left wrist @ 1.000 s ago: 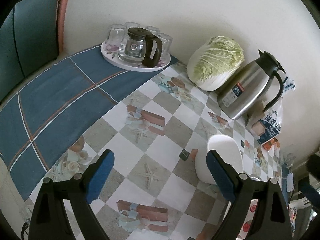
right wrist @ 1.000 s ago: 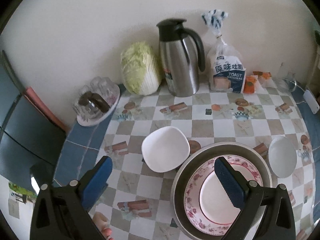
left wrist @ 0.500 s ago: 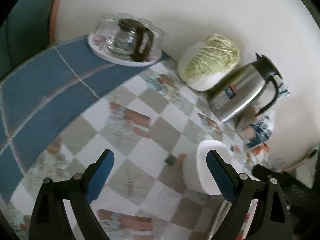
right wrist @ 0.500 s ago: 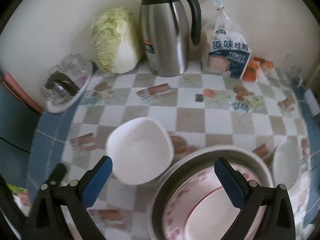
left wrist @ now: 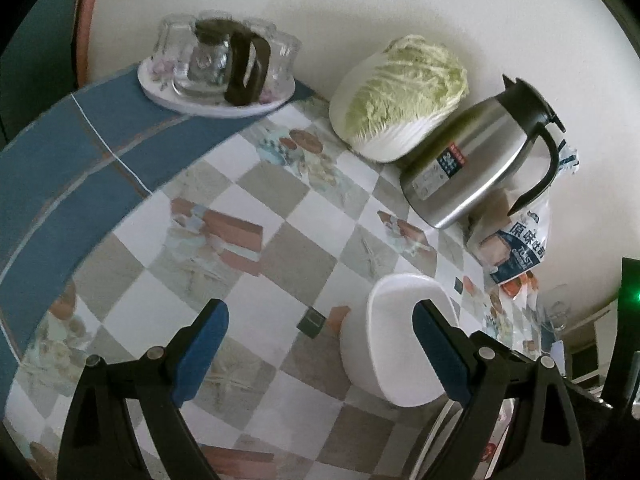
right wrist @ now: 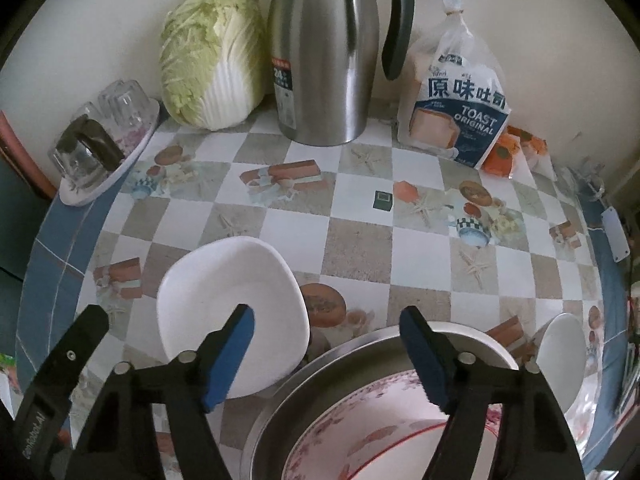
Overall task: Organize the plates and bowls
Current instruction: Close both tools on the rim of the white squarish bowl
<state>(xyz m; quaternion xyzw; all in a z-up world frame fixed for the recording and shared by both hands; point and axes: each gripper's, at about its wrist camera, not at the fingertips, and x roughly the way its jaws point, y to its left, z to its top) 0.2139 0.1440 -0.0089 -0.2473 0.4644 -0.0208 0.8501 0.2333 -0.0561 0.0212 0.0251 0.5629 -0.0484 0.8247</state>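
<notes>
The right hand-held gripper (right wrist: 326, 354), jaws closing with only air between, is hovering over the near white squarish ceramic bowl (right wrist: 230, 312), seemingly to stack it; the left hand-held gripper (left wrist: 320, 352) is gaping apart.

- Two white bowls: one rounded-square bowl (right wrist: 232, 312) at lower left, one round bowl (right wrist: 562, 356) at lower right.
- One floral plate (right wrist: 360, 444) inside one metal basin (right wrist: 320, 372).
- One cabbage (right wrist: 212, 56).
- One steel jug (right wrist: 324, 52).
- One toast bag (right wrist: 456, 108).
- One tray of glasses (right wrist: 104, 140).
</notes>
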